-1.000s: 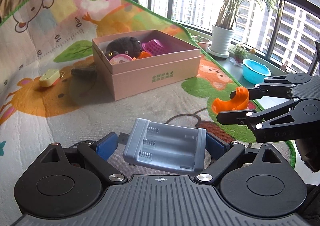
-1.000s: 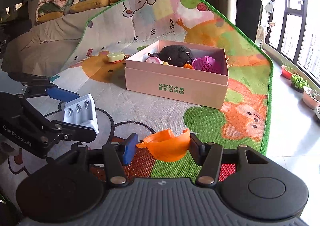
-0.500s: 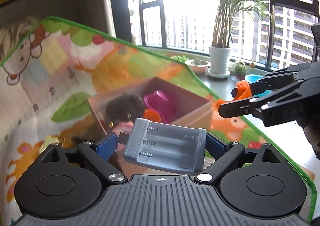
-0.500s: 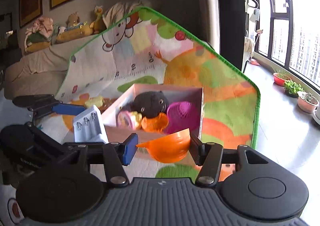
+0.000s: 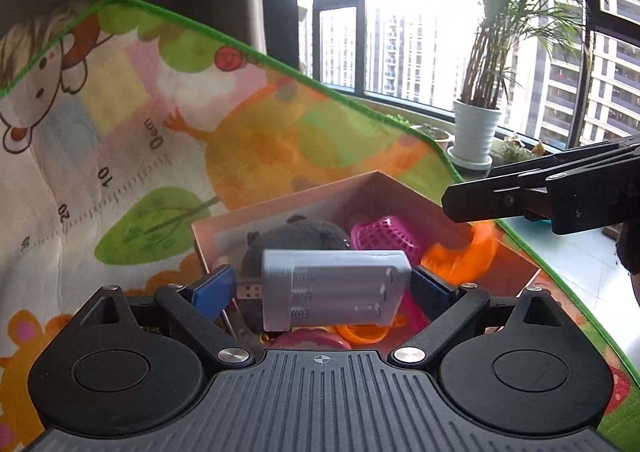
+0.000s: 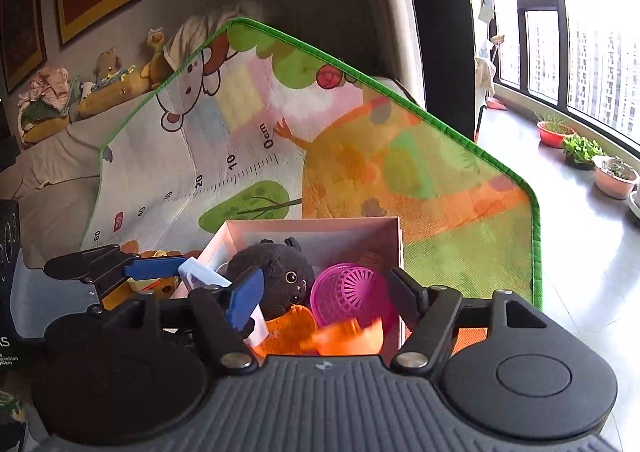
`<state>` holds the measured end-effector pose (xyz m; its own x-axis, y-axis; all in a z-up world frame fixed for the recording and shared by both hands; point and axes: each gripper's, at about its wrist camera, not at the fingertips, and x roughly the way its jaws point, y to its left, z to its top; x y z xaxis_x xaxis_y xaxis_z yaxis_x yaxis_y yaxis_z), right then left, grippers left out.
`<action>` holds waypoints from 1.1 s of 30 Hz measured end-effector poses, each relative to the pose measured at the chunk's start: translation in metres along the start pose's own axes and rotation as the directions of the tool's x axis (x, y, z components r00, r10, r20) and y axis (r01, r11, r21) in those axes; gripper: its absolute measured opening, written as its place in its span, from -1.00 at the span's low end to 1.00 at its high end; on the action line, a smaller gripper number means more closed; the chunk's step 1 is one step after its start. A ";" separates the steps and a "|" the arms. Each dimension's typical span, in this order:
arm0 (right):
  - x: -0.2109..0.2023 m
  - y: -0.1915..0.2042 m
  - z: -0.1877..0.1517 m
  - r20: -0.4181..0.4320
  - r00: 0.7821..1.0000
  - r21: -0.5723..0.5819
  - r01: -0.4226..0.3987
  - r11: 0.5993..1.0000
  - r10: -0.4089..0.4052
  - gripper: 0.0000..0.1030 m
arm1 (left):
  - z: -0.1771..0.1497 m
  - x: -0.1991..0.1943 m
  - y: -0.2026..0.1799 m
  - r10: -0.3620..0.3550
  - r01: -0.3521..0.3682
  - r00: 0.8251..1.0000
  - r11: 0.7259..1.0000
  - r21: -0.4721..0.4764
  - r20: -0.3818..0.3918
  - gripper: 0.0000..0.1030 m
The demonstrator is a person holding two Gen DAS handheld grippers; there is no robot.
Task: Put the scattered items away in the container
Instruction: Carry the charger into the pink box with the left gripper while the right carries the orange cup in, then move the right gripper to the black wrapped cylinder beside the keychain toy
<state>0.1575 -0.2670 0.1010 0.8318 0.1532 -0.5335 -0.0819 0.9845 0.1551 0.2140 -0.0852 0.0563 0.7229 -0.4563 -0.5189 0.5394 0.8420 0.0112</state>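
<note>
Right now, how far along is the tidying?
Done: black plush toy and magenta mesh basket in the pink cardboard box. In hand: right tool has just been opening its jaws, orange plastic cup falling into the box; left tool grips the grey battery holder above it. Left: release that holder.

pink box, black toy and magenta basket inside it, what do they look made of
Pink box: likely matte cardboard, with thin flat walls and crisp folded corners. Black toy: plush fabric, fuzzy surface, glossy bead-like eyes. Magenta basket: probably moulded plastic, a slightly shiny, rigid lattice of ribs.
</note>
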 end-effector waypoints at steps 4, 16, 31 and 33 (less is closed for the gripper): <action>0.010 0.005 -0.006 -0.032 0.999 -0.003 0.001 1.000 -0.001 0.38 | -0.006 -0.003 0.005 -0.012 0.012 1.000 1.000 -0.016 -0.001 0.88; 0.020 0.047 0.001 -0.078 0.997 -0.096 0.002 0.995 -0.010 0.48 | -0.048 -0.056 0.058 0.100 -0.092 0.994 0.981 -0.170 0.039 0.90; 0.133 0.187 0.040 -0.358 0.933 -0.304 -0.152 0.940 0.035 -0.21 | -0.109 -0.092 0.105 0.139 -0.126 0.990 0.924 -0.360 0.010 0.94; 0.155 0.199 0.030 -0.388 0.921 -0.364 -0.112 0.925 -0.041 -0.21 | -0.110 -0.092 0.105 0.125 -0.111 0.992 0.924 -0.366 0.016 0.94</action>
<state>0.2870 -0.0502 0.0740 0.5564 0.1339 -0.8201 -0.3690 0.9241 -0.0995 0.1569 0.0769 0.0114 0.7915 -0.3516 -0.5000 0.2603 0.9340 -0.2447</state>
